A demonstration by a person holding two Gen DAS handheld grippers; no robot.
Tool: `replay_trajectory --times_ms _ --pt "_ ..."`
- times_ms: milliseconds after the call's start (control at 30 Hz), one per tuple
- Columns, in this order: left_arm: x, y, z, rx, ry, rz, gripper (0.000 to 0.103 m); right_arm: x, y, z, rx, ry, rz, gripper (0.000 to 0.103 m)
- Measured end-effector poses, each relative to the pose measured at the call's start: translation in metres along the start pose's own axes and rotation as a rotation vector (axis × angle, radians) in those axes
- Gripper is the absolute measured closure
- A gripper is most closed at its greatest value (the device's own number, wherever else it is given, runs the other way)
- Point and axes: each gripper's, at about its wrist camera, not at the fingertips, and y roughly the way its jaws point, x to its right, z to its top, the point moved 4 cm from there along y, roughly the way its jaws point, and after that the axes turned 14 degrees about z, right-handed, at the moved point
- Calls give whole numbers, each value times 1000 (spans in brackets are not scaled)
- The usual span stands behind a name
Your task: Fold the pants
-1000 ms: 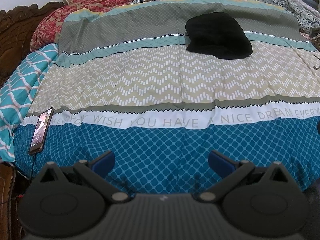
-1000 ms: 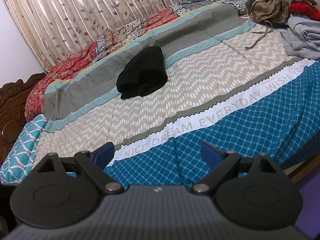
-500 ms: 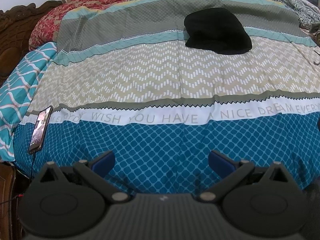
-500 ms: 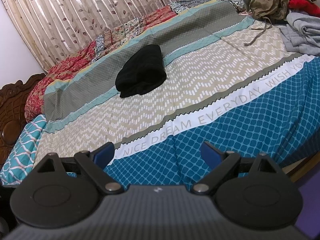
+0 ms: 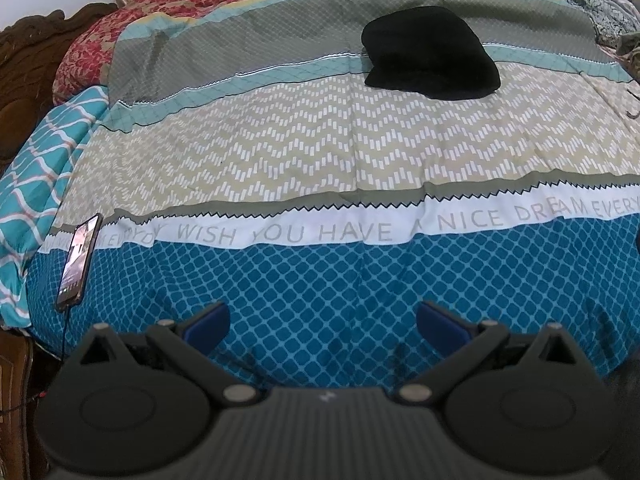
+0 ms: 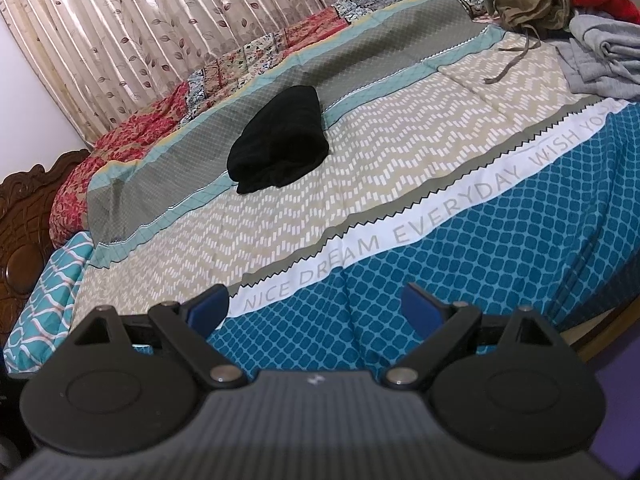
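A black folded garment, the pants (image 5: pixel 430 54), lies as a compact bundle far back on the bed, across the grey and teal stripes; the right wrist view shows the pants (image 6: pixel 280 146) left of centre. My left gripper (image 5: pixel 322 322) is open and empty over the blue diamond-patterned near edge of the bedspread, far short of the bundle. My right gripper (image 6: pixel 316 306) is open too, holding nothing, above the same blue band.
A phone (image 5: pixel 78 258) with a cable lies at the bed's left edge. A pile of clothes (image 6: pixel 560 8), brown, red and grey, sits at the far right. A carved wooden headboard (image 6: pixel 24 220) stands at left, curtains (image 6: pixel 160 28) behind the bed.
Both views have shifted slightly; the black bundle sits a little lower and nearer in each. Both grippers stay open and nothing on the bed has moved.
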Motion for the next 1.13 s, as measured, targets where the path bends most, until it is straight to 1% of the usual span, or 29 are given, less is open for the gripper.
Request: replay_trajectory --times_ms 133,233,300,367,567,767,933,1000,1033,1100,1133 --pt "1 0 5 10 5 5 0 1 0 2 2 -6 2 8" --pt "1 2 14 12 5 2 0 -1 0 11 13 -33 8 8" --pt "2 3 22 12 3 -2 0 -1 1 20 23 -43 16 8" --pt "4 2 30 29 6 7 0 -2 1 29 40 -53 21 8" --pt "16 -7 59 69 9 -7 0 -8 3 50 74 -82 39 8" --pt "25 -16 84 111 5 -22 0 -10 6 65 94 -99 52 8" --pt "31 -15 99 117 4 -34 0 -10 9 72 108 -105 54 8" --pt "32 -14 104 131 1 -55 0 -8 11 75 107 -104 52 8" --pt "33 -13 105 132 -4 -78 0 -7 12 76 106 -103 52 8" --pt "33 -9 110 112 -20 -126 0 -7 15 78 105 -110 50 8" --pt "33 -7 113 115 -27 -137 0 -7 16 79 106 -118 49 8"
